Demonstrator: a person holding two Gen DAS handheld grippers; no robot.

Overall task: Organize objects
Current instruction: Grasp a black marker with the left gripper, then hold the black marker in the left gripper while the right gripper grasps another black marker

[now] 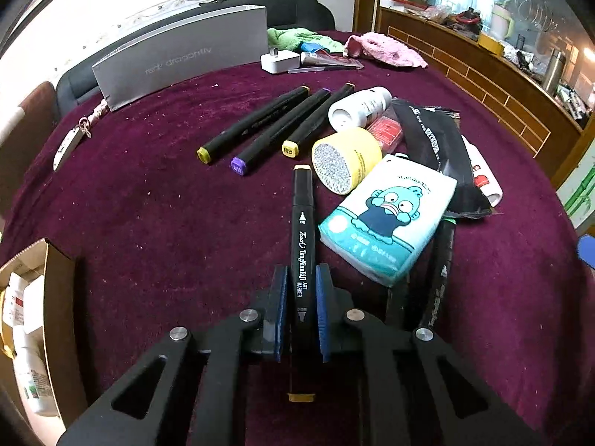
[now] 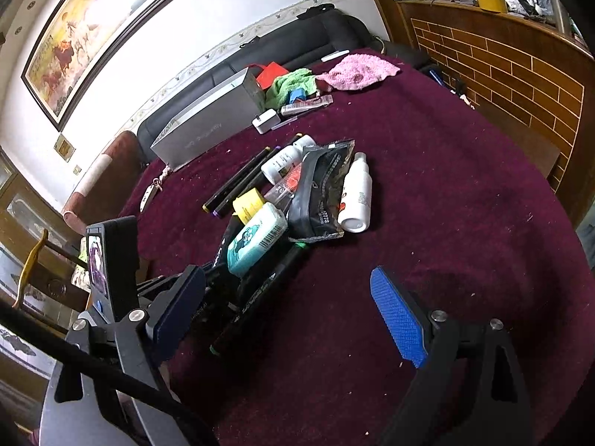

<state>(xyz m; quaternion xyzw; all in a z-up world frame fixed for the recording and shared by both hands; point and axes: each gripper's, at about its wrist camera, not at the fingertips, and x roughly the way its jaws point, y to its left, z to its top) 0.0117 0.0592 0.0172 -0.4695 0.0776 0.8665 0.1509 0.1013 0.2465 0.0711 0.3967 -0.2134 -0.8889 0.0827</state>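
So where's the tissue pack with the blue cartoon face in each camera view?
Left wrist: tissue pack right of centre, just right of the gripped marker.
Right wrist: tissue pack left of centre, standing on its edge.
Shared landmark: the yellow tub just beyond it.

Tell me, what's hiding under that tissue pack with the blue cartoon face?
A black marker with a green cap pokes out from under the tissue pack. The pack also leans on the yellow tape roll. Whatever else lies beneath is covered.

Left gripper (image 1: 302,278) clamped; right gripper (image 2: 288,293) agape
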